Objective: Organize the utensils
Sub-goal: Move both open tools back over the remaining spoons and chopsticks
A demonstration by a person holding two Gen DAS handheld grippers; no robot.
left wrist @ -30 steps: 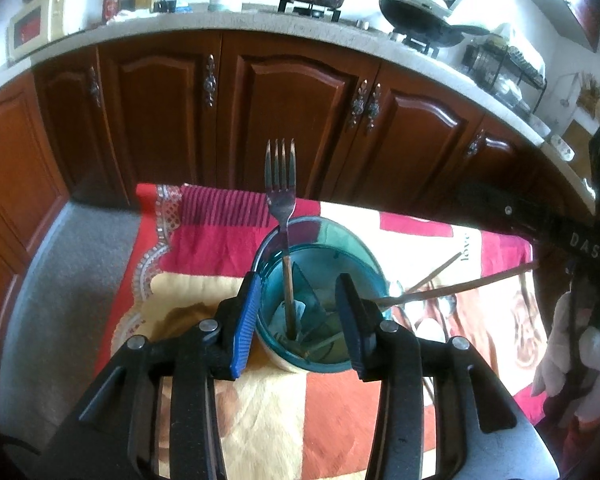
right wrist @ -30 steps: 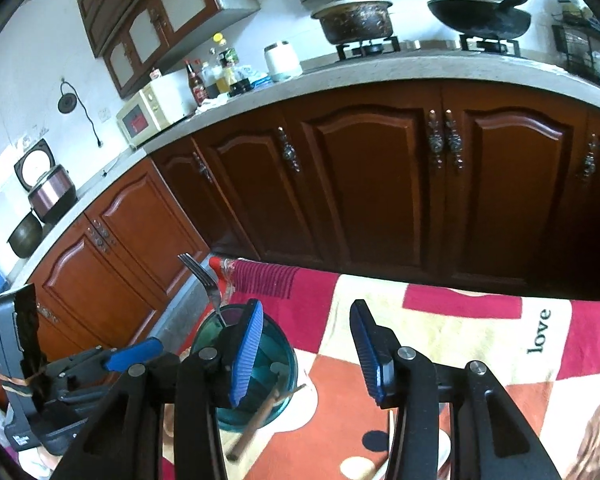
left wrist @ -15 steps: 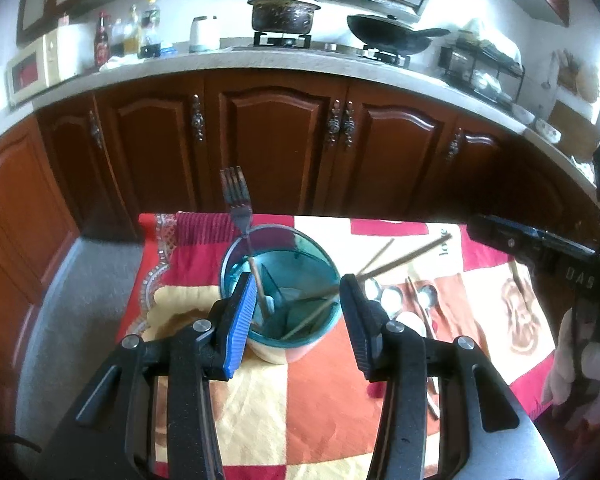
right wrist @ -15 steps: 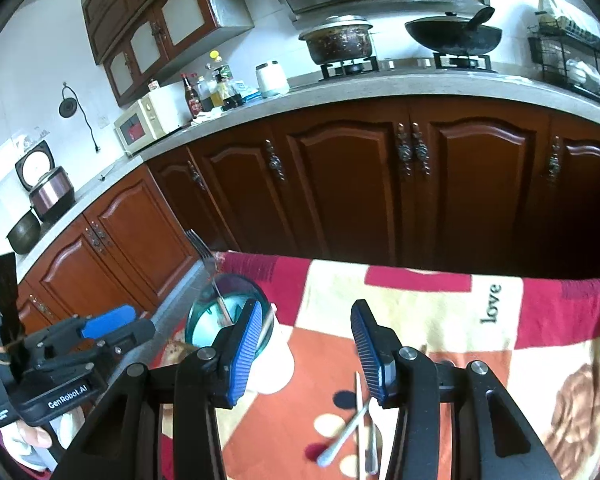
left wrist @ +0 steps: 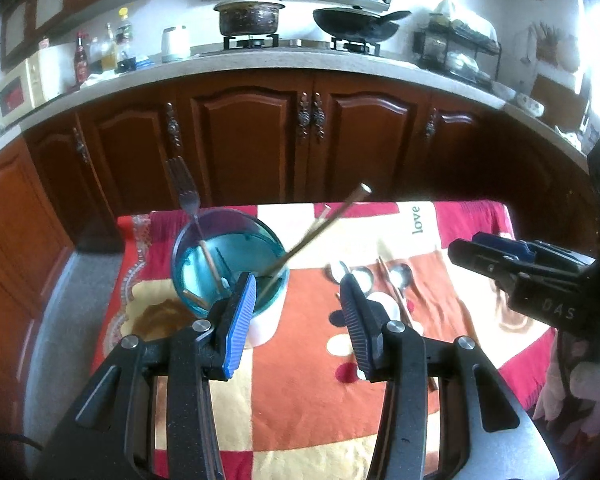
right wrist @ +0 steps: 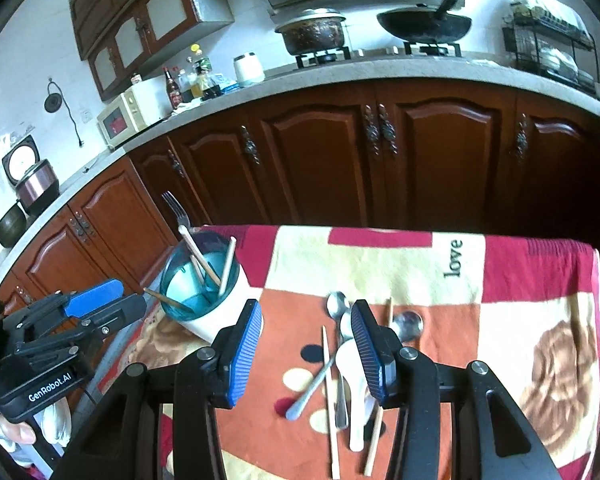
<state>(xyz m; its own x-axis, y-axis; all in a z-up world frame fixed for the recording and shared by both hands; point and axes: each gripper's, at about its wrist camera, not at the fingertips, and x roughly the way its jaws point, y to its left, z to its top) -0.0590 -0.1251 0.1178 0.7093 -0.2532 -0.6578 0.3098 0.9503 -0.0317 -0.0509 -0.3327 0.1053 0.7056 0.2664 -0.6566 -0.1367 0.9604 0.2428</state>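
Two empty grippers over a patchwork cloth, with the utensil holder at its left end.

Taking the teal holder [right wrist: 198, 286] as the landmark: a fork [right wrist: 174, 210] stands in it with tines up, leaning out over its far-left rim, and chopsticks [right wrist: 228, 266] lean inside it. Just left of the holder, the left gripper [right wrist: 100, 300] has its jaws apart with nothing between them. Right of the holder, on the cloth [right wrist: 532, 280], lie loose spoons [right wrist: 338, 308], a white spoon [right wrist: 354, 384] and more chopsticks [right wrist: 328, 396] (heaped, partly crossing). The right gripper [right wrist: 306, 350] hangs above that heap, right of the holder, jaws apart and holding nothing.
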